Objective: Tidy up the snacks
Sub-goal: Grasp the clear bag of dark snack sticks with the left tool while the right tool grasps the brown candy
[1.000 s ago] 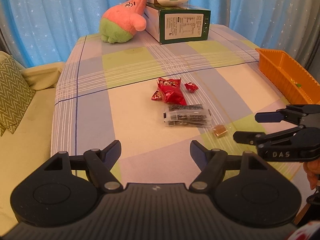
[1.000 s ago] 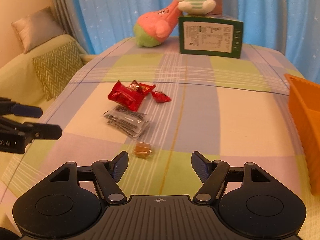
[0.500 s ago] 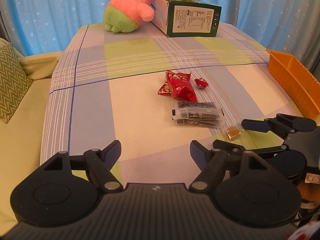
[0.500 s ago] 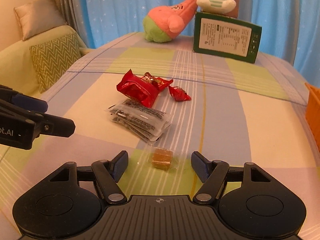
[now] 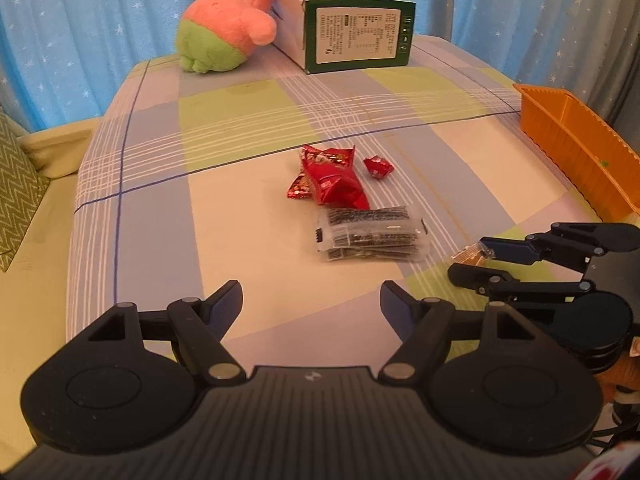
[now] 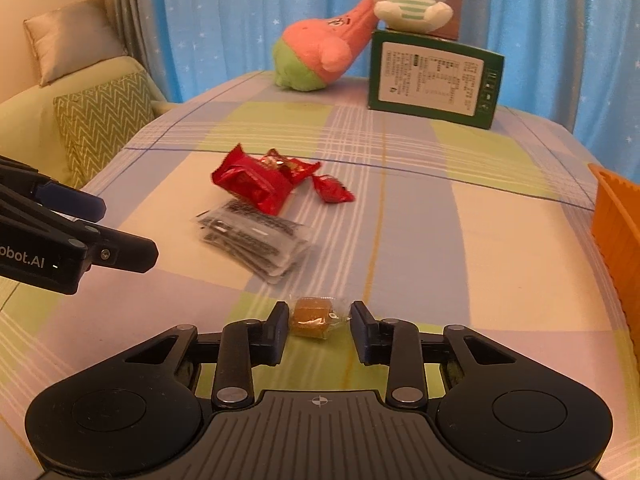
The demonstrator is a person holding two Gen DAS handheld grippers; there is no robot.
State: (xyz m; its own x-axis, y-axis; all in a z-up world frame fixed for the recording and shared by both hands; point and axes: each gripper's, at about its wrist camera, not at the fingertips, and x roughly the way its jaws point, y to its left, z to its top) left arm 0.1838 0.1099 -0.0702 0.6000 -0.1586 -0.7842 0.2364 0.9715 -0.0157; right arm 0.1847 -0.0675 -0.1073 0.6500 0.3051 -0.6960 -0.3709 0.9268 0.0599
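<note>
Currently the right claw (image 6: pixel 319 326) has just been closing around the small amber clear-wrapped candy (image 6: pixel 314 317); pads not yet pressing. Close squarely on the block, not the wrapper. Left claw (image 5: pixel 311 304) stands open, empty.

A home living room or bedroom; blue star-print curtains (image 6: pixel 224 20), a pale green sofa (image 6: pixel 24 128) with a zigzag cushion (image 6: pixel 100 116), plush toys (image 6: pixel 320 56) and a plaid cloth (image 5: pixel 240 120) all show it.

Roughly three red snack packets (image 6: pixel 256 184), two plush toys (image 6: pixel 316 56).
</note>
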